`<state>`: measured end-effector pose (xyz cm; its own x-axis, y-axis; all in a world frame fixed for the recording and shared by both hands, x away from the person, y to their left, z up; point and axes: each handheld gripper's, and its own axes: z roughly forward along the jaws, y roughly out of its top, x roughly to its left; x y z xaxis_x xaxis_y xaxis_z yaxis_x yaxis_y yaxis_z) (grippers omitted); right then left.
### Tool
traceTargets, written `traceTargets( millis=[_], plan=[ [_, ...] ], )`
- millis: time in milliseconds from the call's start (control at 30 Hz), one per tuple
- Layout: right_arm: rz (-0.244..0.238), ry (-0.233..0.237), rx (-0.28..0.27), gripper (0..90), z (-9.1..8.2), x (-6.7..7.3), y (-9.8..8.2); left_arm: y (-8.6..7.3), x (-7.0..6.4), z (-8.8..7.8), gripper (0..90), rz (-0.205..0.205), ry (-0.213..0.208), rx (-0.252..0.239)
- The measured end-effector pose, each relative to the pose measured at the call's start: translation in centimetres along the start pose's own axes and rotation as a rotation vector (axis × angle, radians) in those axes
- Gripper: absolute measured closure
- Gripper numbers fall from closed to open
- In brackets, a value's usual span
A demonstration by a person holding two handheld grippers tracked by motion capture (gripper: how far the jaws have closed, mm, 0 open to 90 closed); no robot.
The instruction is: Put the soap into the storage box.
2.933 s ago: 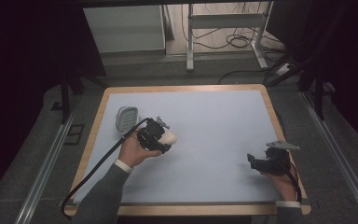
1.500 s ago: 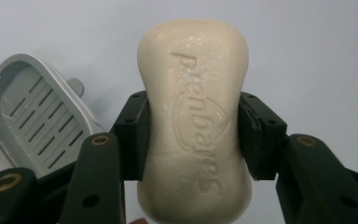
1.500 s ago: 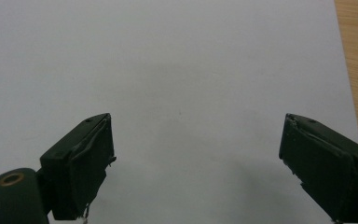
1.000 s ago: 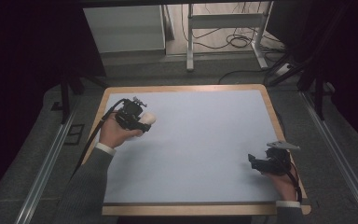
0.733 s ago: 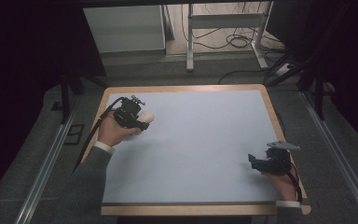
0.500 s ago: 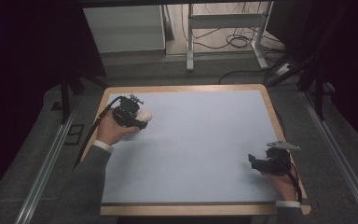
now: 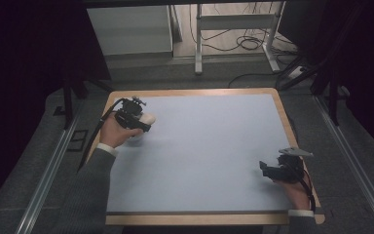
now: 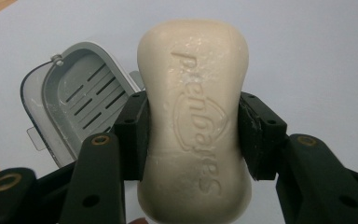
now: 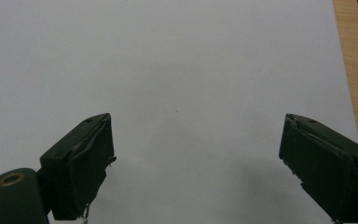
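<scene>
Soap (image 7: 147, 118) sits clamped in the left gripper (image 7: 137, 118) near the far left corner of the surface (image 7: 209, 146) in the high view, while the right gripper (image 7: 268, 170) rests low at the near right, well apart from it. The step in hand looks like carrying the bar to its dish.

Left gripper view: the jaws press on both long sides of the cream soap bar (image 8: 195, 121), which hangs above the grey soap dish (image 8: 77, 100). The dish lies open just below and to one side, its slotted tray bare but for pale residue. Next, I judge, the bar must shift over the tray, sink until it rests on the slots, then be let go.

Right gripper view: the right gripper (image 9: 196, 158) stands wide open, with nothing between its jaws but pale surface.
</scene>
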<state>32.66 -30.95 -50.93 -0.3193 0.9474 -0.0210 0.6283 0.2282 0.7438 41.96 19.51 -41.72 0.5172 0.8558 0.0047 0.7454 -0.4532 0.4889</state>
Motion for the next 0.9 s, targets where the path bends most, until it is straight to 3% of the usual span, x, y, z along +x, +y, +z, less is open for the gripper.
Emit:
traceTargets(
  millis=[533, 667, 900],
  plan=[
    [-0.001, -0.009, -0.005, 9.9, 0.0, 0.1, 0.0, 0.4, 2.0, 1.5, 49.7, -0.066, 0.024, 0.023],
    [0.0, -0.007, -0.004, 9.9, 0.1, 0.1, 0.0, 0.4, 2.3, 1.7, 49.7, -0.065, 0.041, 0.024],
    [0.0, -0.008, 0.001, 9.9, 0.2, 0.0, -0.1, 0.5, 2.8, 2.2, 49.7, -0.09, 0.038, 0.034]
  ],
)
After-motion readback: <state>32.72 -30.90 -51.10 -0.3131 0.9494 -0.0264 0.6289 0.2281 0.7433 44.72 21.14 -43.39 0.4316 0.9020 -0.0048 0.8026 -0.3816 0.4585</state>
